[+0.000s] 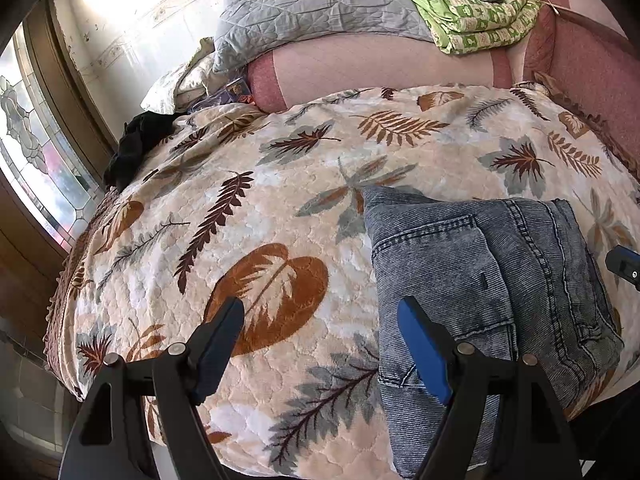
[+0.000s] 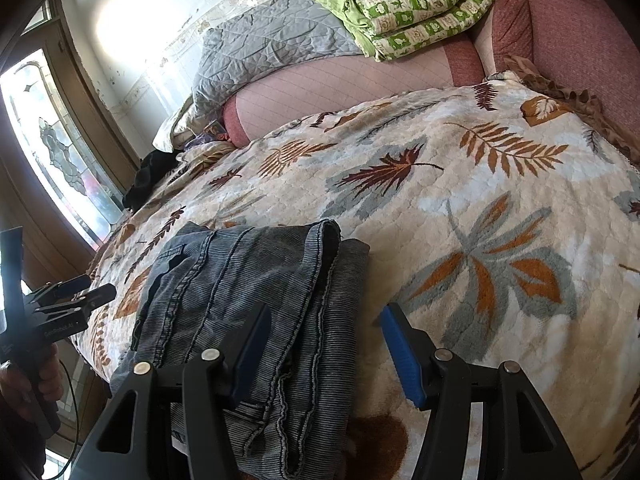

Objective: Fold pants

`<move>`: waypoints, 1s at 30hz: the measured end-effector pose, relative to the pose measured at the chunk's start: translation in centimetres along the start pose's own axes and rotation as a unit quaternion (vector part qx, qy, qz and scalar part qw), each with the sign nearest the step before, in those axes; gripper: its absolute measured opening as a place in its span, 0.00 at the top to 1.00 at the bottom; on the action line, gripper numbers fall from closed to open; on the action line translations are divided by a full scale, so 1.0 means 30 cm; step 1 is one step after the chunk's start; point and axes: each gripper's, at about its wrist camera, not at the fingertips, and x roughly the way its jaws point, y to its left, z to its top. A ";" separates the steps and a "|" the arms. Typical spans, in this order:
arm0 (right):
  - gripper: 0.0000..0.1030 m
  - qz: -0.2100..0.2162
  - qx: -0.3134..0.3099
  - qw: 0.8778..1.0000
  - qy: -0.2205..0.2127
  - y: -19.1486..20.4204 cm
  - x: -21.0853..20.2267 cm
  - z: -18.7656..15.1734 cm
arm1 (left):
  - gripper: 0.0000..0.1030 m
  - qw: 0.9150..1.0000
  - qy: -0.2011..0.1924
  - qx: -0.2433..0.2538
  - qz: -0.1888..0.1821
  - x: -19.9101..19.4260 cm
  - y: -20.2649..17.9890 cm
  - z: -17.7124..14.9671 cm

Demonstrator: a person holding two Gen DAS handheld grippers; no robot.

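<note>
**Jeans folded small near the bed's front edge**

I see the blue jeans (image 1: 480,280) lying in a small folded stack on the leaf blanket (image 1: 280,184) that covers the bed. They sit close to the front edge of the bed, nearest to me.

My left hand-held gripper (image 1: 320,344) has its two fingers spread wide and holds nothing. The jeans lie to its right, and its right finger is over their near edge.

My right hand-held gripper (image 2: 324,348) is spread wide too, and empty. The jeans lie to its left, under its left finger.

So the jeans sit between my two grippers. Their long side runs away from me, toward the pillows. Both grippers are about as near. I think the folding is almost done. Maybe only a pat to flatten is left.
</note>
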 end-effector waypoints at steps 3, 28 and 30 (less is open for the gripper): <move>0.40 0.000 0.000 1.000 0.000 -0.003 0.000 0.000 | 0.23 1.000 0.000 0.002 0.000 0.002 -0.003 0.004; 0.40 -0.004 0.021 1.000 0.006 -0.050 -0.009 -0.004 | 0.23 1.000 0.018 -0.009 -0.017 0.049 0.015 0.014; 0.40 -0.004 0.022 1.000 0.005 -0.051 -0.009 -0.005 | 0.23 1.000 0.018 -0.010 -0.017 0.052 0.017 0.014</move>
